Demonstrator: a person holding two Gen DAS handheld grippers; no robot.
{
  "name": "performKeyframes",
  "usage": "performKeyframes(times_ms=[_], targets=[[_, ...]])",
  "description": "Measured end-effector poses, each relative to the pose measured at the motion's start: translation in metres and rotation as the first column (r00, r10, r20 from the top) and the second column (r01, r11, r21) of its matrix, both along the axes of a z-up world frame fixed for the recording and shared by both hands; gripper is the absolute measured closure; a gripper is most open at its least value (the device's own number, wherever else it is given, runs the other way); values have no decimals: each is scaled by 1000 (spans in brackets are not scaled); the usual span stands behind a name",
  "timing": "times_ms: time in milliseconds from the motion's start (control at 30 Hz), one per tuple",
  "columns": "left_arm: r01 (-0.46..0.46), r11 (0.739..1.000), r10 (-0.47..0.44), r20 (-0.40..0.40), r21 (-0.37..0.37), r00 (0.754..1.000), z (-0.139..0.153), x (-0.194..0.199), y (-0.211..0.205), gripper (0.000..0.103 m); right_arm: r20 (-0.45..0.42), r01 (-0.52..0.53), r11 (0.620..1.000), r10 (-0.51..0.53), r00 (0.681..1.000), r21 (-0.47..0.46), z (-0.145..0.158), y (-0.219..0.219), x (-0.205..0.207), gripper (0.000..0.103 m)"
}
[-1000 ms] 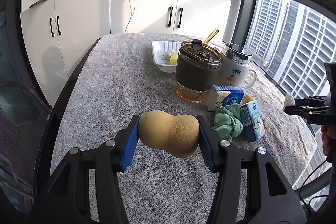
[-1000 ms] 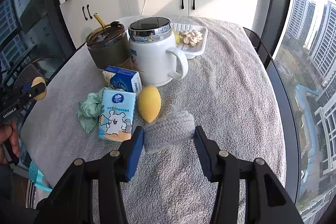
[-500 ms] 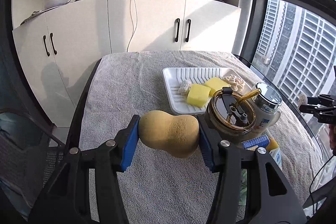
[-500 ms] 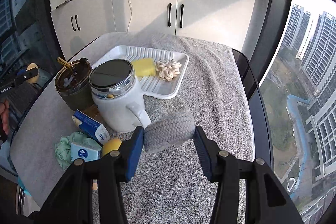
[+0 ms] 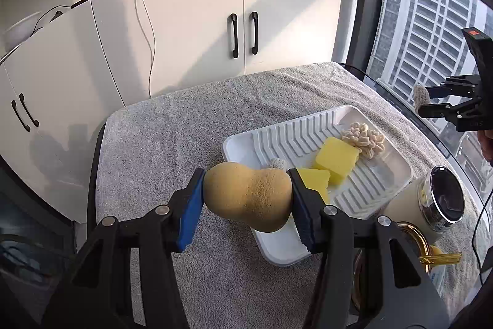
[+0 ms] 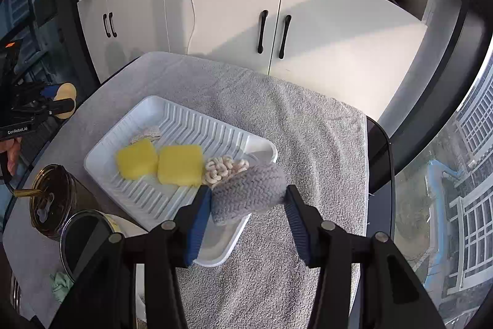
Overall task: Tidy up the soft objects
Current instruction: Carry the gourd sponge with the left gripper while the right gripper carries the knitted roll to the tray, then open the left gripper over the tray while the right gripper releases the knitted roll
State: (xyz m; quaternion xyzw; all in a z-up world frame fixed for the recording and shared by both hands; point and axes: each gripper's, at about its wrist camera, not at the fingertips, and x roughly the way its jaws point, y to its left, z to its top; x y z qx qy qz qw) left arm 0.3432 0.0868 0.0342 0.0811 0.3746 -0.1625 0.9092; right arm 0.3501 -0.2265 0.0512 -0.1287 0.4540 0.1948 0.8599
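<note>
My left gripper is shut on a tan gourd-shaped sponge, held above the near left corner of the white ridged tray. My right gripper is shut on a grey knitted roll, held above the tray's near right corner. In the tray lie two yellow sponge squares, a cream knotted cord bundle and a small beige knitted piece. The right gripper shows far right in the left wrist view; the left shows far left in the right wrist view.
A white lidded mug and an amber-lidded tumbler with a straw stand on the grey towel near the tray. A green cloth lies beyond them. White cabinets stand behind the table; a window is on the right.
Both grippers have risen and moved forward toward the tray, still holding their objects. The tray is now closer and directly under both, and the mug and tumbler have dropped to the frame edges.
</note>
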Motion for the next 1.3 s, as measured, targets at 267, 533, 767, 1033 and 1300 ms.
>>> performKeyframes(times_ms=[267, 533, 767, 1033, 1300], targets=[[103, 994, -101, -73, 31, 992, -17, 53, -34, 53, -85, -91, 996, 89, 992, -14, -30, 31, 61, 51], [143, 988, -134, -130, 57, 982, -44, 72, -48, 53, -158, -140, 989, 133, 978, -37, -71, 46, 87, 51], [153, 988, -146, -168, 29, 975, -65, 86, -46, 53, -185, -160, 986, 150, 971, -41, -91, 49, 98, 51], [159, 987, -153, -192, 15, 969, -80, 93, -49, 50, -205, -167, 985, 154, 967, -49, -102, 51, 102, 50], [166, 986, -160, -198, 14, 967, -83, 91, -52, 48, -204, -174, 982, 156, 967, -76, -109, 57, 96, 48]])
